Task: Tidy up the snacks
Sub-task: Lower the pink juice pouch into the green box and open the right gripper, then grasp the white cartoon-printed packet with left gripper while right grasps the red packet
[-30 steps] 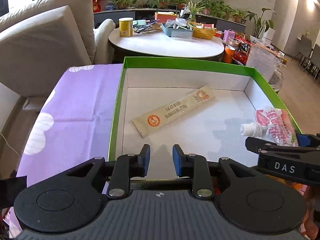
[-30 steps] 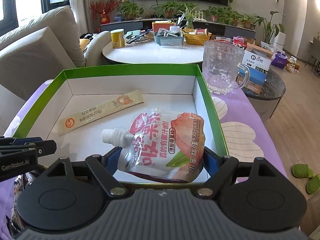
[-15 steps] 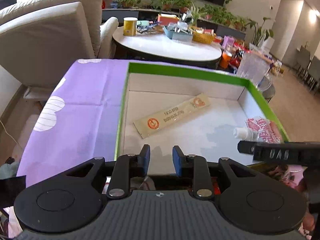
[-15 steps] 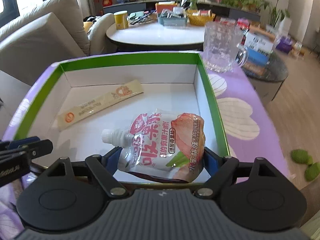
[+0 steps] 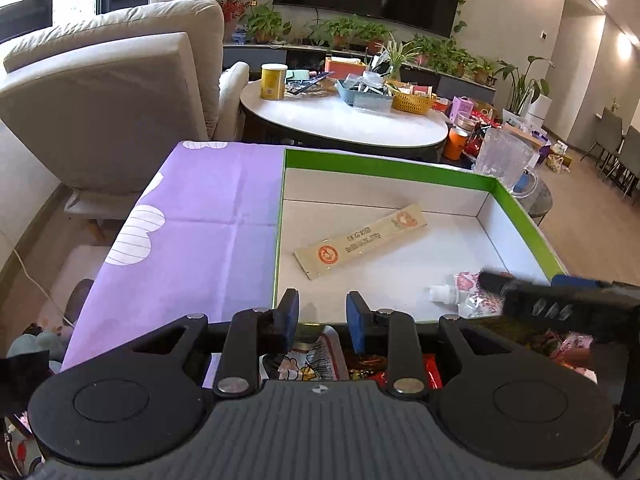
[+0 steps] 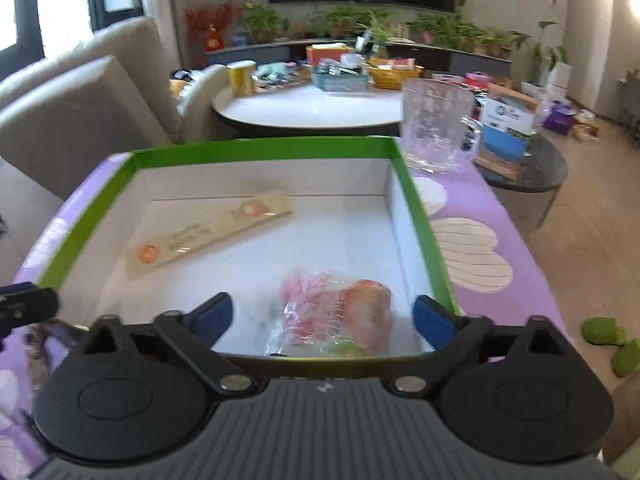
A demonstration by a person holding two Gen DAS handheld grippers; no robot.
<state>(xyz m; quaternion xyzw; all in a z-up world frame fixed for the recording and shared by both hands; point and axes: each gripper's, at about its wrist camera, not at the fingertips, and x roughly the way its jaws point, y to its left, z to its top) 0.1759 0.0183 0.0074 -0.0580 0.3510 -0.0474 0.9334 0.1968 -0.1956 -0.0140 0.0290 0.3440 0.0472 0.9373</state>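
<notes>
Purple-clothed desk [image 5: 208,216] carries green-rimmed box [image 6: 256,150]. Beige packet [image 5: 362,246] and pouch [image 6: 340,312] lie inside. Left hand-held gripper [image 5: 322,314] closed, empty; right hand-held gripper [image 6: 323,316] wide apart, gripping nothing.

A long beige snack sachet [image 5: 361,246] is laid diagonally inside the green-rimmed white box [image 5: 384,168]; a pink spouted jelly pouch [image 6: 336,316] is seen at its near right corner.

In the box [image 6: 420,216], the pouch [image 6: 340,312] lies right of the sachet [image 6: 208,234].
</notes>
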